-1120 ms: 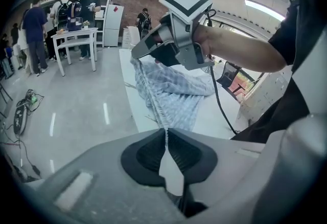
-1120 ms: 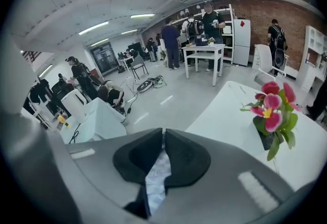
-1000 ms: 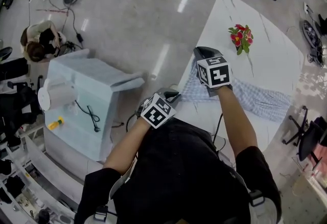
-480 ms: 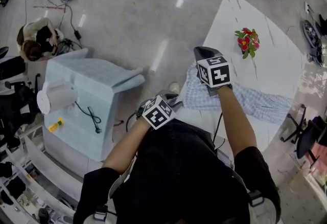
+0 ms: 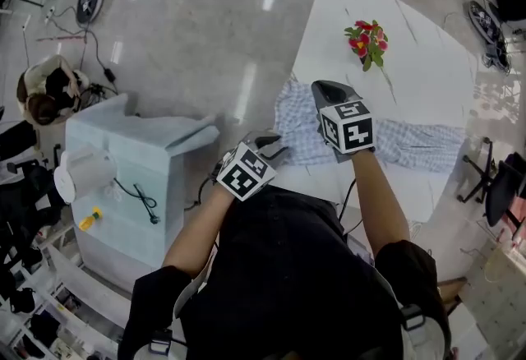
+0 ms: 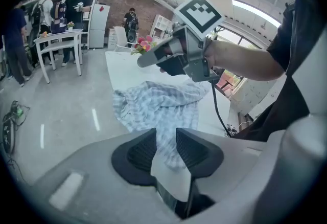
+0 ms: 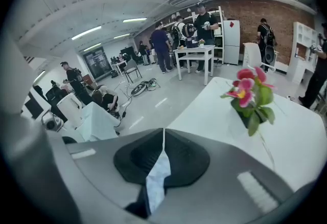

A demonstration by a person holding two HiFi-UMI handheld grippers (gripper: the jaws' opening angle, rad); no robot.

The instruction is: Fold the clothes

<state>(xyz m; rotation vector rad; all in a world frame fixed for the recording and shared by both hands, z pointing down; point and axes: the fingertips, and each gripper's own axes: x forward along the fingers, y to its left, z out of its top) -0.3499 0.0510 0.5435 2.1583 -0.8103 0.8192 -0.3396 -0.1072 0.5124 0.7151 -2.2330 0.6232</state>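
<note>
Cloth (image 5: pixel 419 145) | clamped in right gripper (image 7: pixel 164 136) | between left gripper (image 6: pixel 166 141) jaws, just opened

head view: overhead, steeply down | gripper views: close, facing forward — all share table (image 5: pixel 427 62)

The garment (image 5: pixel 411 145) is lying across the near part of the table (image 5: pixel 427 71), its left end hanging over the table's left edge. The flowers (image 5: pixel 366 39) are standing behind it. Left of the table, a cabinet (image 5: pixel 123 161) is standing on the floor (image 5: pixel 205 21), with a person (image 5: pixel 45 91) sitting beyond it.
</note>
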